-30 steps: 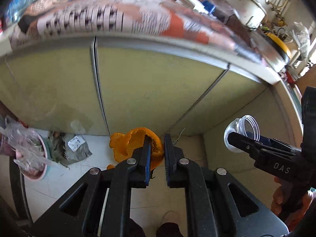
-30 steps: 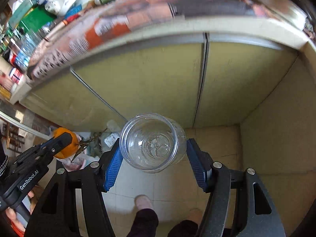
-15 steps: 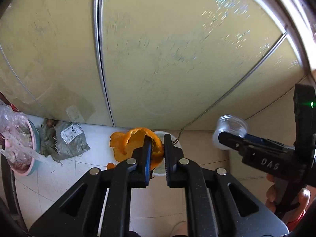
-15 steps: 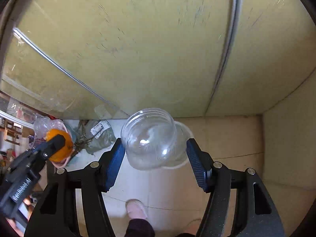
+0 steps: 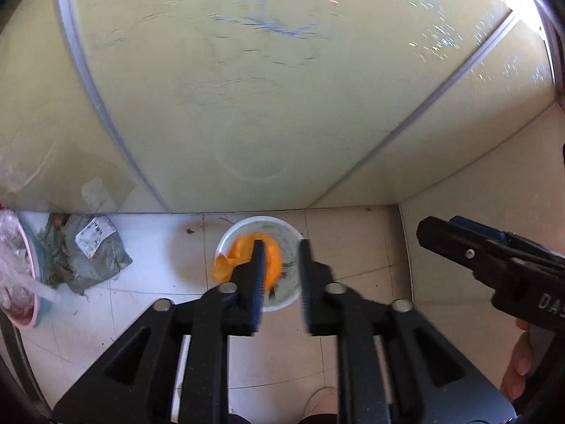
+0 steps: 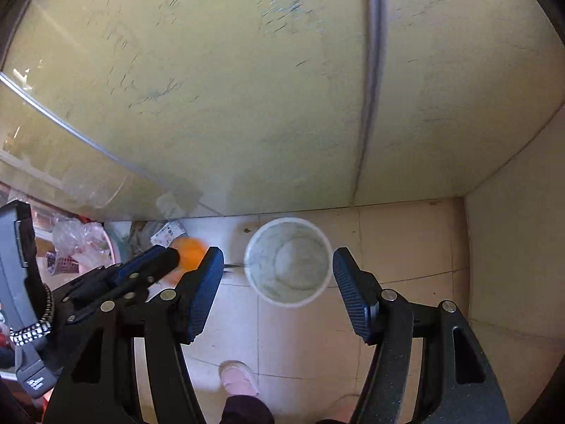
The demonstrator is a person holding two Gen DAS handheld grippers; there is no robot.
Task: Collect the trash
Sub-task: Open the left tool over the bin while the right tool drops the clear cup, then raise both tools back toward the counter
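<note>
1. left gripper (image 5: pixel 281 247): the jaws have just been opening and stand parted, pointing steeply down over the white bin (image 5: pixel 226 240). the pads press on nothing.
2. orange peel (image 5: pixel 240 259): it is blurred, just beyond the left finger and over the bin's mouth. it looks released; whether it has landed inside cannot be told.
3. right gripper (image 6: pixel 278 252): the jaws are wide apart with nothing between them, directly above the bin opening.
4. bin: it stands upright on the tiled floor (image 5: pixel 353 240), near the foot of the yellow cabinet doors (image 5: pixel 282 106). a round shape shows at its bottom; whether that is trash or the bin's own base is unclear.
5. handling, judged: the peel is light, soft and floppy, probably slightly greasy. a pinch on a thick curled edge suits it best. there is no risk of breakage, though it may cling to a pad.
6. further left: a crumpled grey bag (image 5: pixel 81 254) and a pink basin (image 5: pixel 31 282) are on the floor, well apart from the bin.
</note>
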